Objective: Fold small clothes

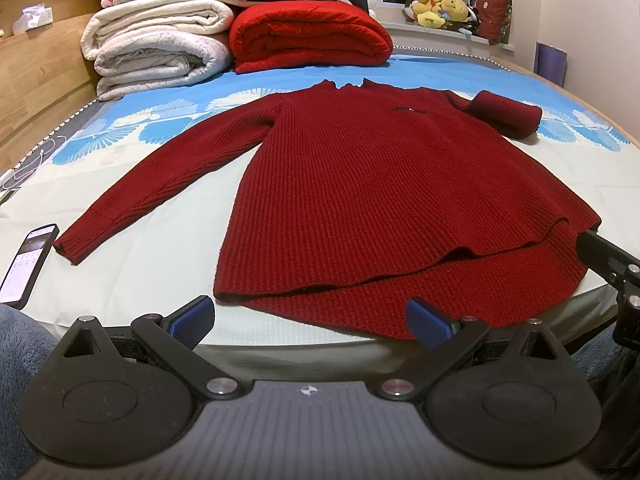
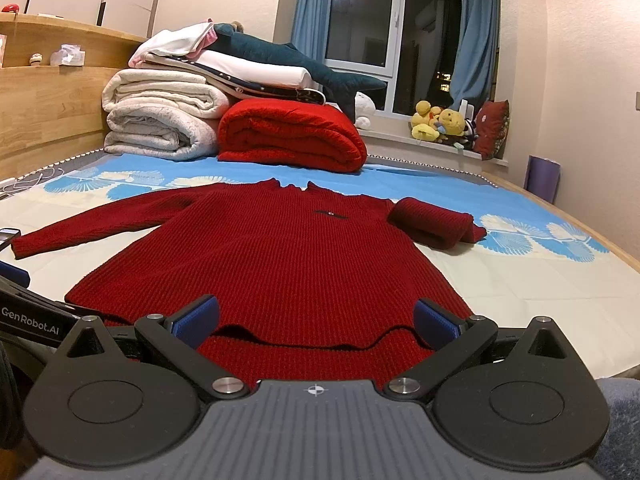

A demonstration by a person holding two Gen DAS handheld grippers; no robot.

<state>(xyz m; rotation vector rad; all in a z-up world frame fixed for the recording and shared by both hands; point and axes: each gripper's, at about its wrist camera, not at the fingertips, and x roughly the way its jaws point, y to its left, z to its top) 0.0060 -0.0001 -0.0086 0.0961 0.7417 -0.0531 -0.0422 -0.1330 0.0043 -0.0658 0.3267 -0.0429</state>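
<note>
A dark red knit sweater lies flat on the bed, collar away from me, hem towards me. Its left sleeve stretches out straight. Its right sleeve is folded back near the shoulder. The sweater also shows in the right wrist view. My left gripper is open and empty, just short of the hem's left part. My right gripper is open and empty at the hem's right part, and its body shows at the edge of the left wrist view.
A phone lies on the bed at the left. Folded white blankets and a folded red blanket are stacked at the bed's far end. A wooden headboard runs along the left. Plush toys sit on the windowsill.
</note>
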